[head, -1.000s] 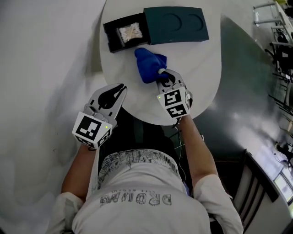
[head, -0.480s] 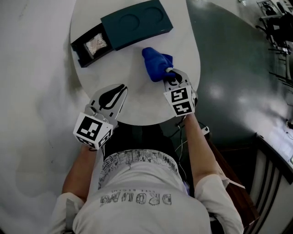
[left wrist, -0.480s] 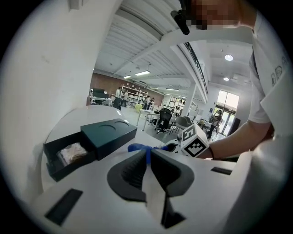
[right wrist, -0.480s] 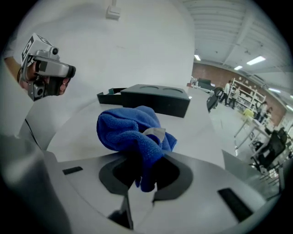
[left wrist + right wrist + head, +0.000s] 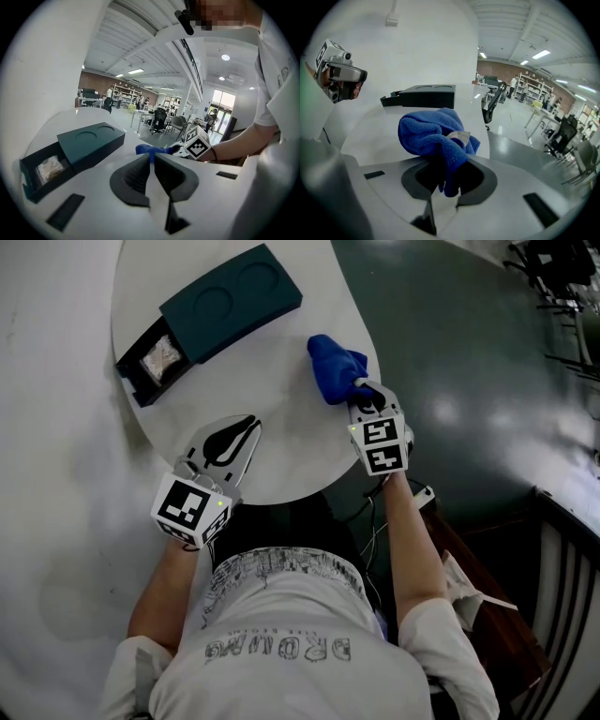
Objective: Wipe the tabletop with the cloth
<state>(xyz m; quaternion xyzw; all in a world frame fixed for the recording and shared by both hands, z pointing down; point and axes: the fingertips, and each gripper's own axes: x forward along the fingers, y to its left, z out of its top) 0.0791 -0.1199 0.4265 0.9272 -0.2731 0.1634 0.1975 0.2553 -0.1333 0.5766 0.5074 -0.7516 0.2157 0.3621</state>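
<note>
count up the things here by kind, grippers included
cloth: 1, blue, clamped in the right gripper
box: 1, dark teal, its drawer slid out
grippers: 2, the left gripper shut on nothing
total: 4

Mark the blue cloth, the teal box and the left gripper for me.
blue cloth [image 5: 330,367], head view, middle of the bunched fabric.
teal box [image 5: 234,301], head view, its top face.
left gripper [image 5: 151,158], left gripper view, where its closed fingertips meet.
</note>
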